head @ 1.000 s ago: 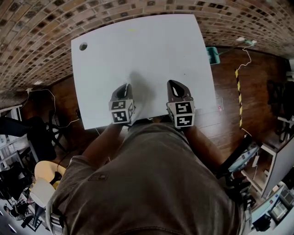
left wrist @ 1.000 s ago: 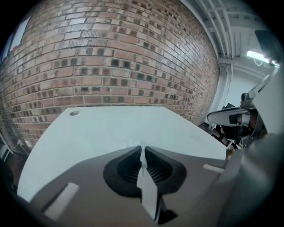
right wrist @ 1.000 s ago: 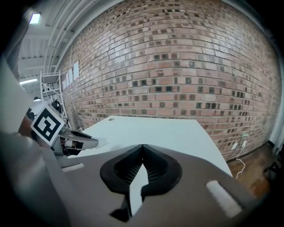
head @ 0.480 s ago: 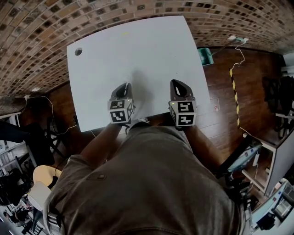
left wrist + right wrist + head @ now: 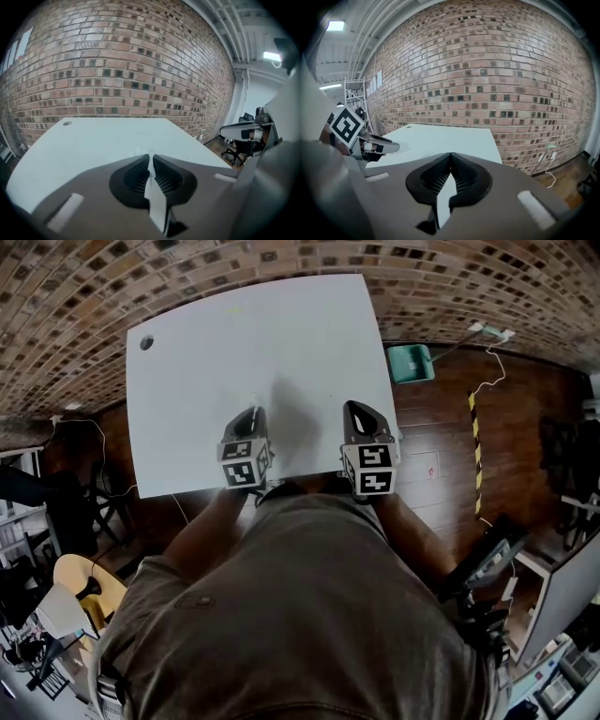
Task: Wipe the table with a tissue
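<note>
table: white top (image 5: 253, 334), plain and bare apart from a small round hole (image 5: 145, 342) up at the 10 o'clock corner in the head view. Some soft shadow sits between the two tools.

left gripper: hovering over the 6 o'clock edge of the table, around 7 o'clock from its middle (image 5: 251, 414). Jaws are clamped tight on the tissue.

tissue: thin white strip (image 5: 150, 163) pinched between the left jaws, with a little bit poking out past the tips at 12 o'clock. It's really small in the head view, can't make out more there.

right gripper: also at the near edge, about 5 o'clock from the table's middle (image 5: 356, 409), well apart from the left one. Jaws are closed together with nothing in them.

wall: brick wall (image 5: 117, 61) running right along the table's far 12 o'clock edge.

floor: dark wood boards (image 5: 441, 427) off the table's 3 o'clock side.

floor stuff: a teal object (image 5: 411, 363) just off the table's 2 o'clock corner, a white cable (image 5: 487, 332) further out toward 2 o'clock, and yellow-black striped tape (image 5: 476, 465) at 3 o'clock.

room: ceiling light (image 5: 335, 25) at 10 o'clock in the right gripper view, metal rack (image 5: 354, 93) below it, and black office chairs (image 5: 233, 151) at 3 o'clock in the left gripper view.

person: brown shirt (image 5: 309, 615) fills the bottom of the head view.
</note>
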### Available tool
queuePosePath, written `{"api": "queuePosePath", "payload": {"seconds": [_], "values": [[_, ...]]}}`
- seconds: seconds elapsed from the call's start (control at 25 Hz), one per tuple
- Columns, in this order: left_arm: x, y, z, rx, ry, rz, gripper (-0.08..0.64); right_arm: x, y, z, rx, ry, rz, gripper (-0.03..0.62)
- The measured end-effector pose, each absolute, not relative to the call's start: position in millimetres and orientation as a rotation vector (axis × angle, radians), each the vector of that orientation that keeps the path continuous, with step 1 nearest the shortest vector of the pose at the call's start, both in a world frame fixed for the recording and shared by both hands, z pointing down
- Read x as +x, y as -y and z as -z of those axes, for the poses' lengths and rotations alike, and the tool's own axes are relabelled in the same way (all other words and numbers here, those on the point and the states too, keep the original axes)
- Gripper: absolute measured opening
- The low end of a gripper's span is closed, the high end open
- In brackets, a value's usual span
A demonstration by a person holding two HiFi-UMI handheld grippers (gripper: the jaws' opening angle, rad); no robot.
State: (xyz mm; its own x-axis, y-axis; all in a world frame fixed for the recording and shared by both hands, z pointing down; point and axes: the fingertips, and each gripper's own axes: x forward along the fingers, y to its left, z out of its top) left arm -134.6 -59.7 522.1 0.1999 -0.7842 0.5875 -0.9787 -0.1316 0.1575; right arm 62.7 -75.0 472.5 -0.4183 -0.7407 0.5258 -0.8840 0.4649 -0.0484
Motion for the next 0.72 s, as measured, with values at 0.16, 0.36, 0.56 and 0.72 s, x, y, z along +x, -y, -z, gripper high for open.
{"api": "queuePosePath", "payload": {"seconds": [0.16,0.36,0.56,0.72], "values": [[-100.7,60.9,-526.9,1.936,1.663,-0.511,0.015,92.0,82.1,-478.3,1.315,2.313,-0.458,0.014],[-68.6,63.8,-537.4,1.872,1.699,-0.508,0.015,118.5,85.8,-486.2,1.241,2.344,-0.47,0.014],[-42.4,61.8,-546.8,1.861,1.683,-0.53,0.015,139.3,86.1,-496.2,1.221,2.328,-0.504,0.014],[-32.6,68.1,-560.8,1.862,1.648,-0.546,0.015,143.3,90.3,-503.2,1.227,2.303,-0.513,0.014]]}}
